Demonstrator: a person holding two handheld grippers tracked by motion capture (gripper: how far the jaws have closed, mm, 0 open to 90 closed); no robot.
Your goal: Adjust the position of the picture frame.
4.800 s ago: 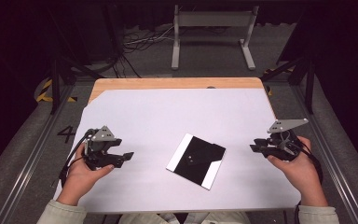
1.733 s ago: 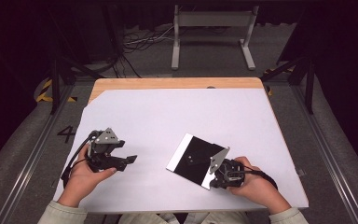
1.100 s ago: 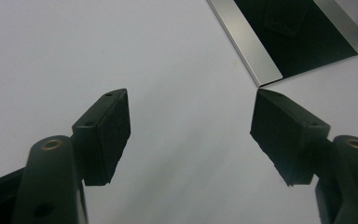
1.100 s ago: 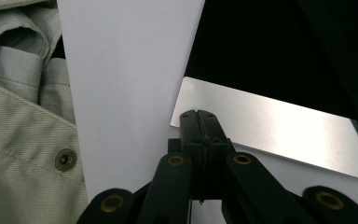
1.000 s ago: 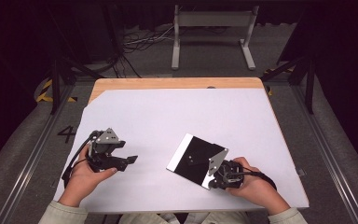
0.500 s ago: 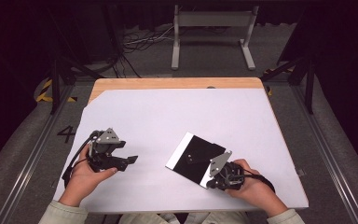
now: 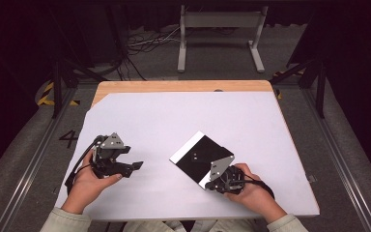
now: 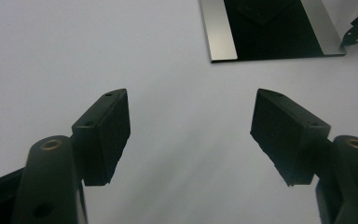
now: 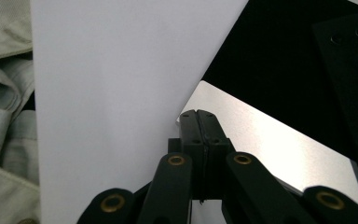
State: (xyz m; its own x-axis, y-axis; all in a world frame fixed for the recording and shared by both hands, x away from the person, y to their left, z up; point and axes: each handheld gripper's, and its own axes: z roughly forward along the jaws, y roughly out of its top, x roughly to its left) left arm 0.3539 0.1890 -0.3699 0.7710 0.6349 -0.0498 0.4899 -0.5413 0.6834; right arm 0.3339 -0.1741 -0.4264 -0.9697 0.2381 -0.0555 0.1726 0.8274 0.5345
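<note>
A flat black plate (image 7: 200,157) with silver strips along two edges lies on the white table (image 7: 174,121), turned diagonally. My right gripper (image 7: 211,182) is shut, its tips resting at the near corner of one silver strip (image 9: 270,140). In the right gripper view (image 9: 198,114) the jaws are pressed together with nothing between them. My left gripper (image 7: 133,166) hovers left of the plate, open and empty, pointing toward it. In the left gripper view (image 8: 191,135) the plate (image 8: 270,28) lies ahead, beyond the spread jaws.
A wooden strip (image 7: 183,87) borders the table's far edge. Metal rails (image 7: 338,159) run along both sides, and a stand (image 7: 220,29) with cables stands on the floor beyond. The person's pale sleeve (image 9: 4,116) lies at the near edge.
The right gripper came in from the table's right side to the plate's near corner, then edged slightly left over the last second. The left gripper has stayed put.
</note>
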